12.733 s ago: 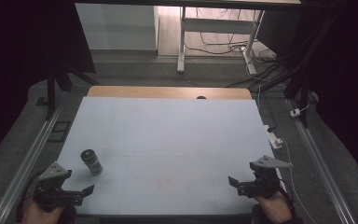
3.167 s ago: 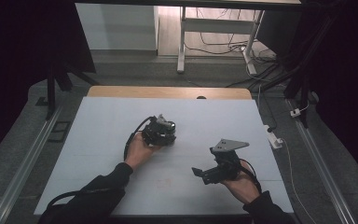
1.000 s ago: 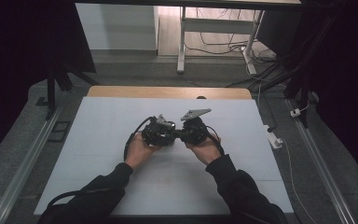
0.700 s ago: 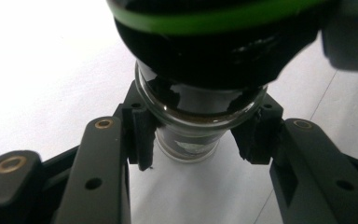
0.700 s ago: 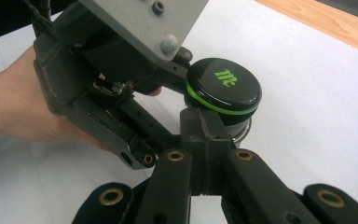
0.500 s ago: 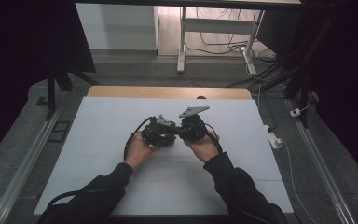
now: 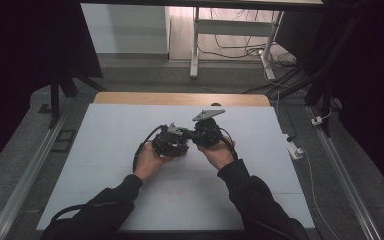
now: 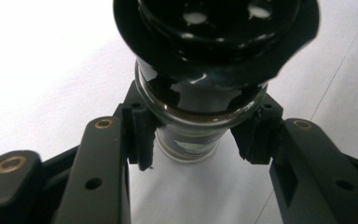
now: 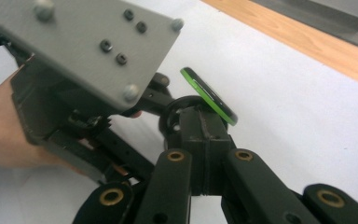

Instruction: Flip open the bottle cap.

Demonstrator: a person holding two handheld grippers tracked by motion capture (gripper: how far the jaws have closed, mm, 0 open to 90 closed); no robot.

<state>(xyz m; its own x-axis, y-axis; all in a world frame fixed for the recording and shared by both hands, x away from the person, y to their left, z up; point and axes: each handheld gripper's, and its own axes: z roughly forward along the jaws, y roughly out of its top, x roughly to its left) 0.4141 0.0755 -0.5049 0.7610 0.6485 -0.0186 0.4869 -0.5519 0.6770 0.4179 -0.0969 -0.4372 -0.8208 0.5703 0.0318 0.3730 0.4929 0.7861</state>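
A: Where's the jar (image 8: 193,116)?

B: Mid-table, pinched in the left gripper (image 8: 193,140). The right gripper (image 9: 203,133), pressed together on its lid (image 9: 209,95), should twist steadily without tilting

A small glass jar (image 8: 196,100) w/ dark contents and a black perforated top, held off the white table (image 7: 105,150) near its center, clamped btwn the left gripper's (image 8: 196,140) pads at the glass neck. A round lid (image 9: 209,95), black w/ green rim, flipped open and tilted beside the jar's top.
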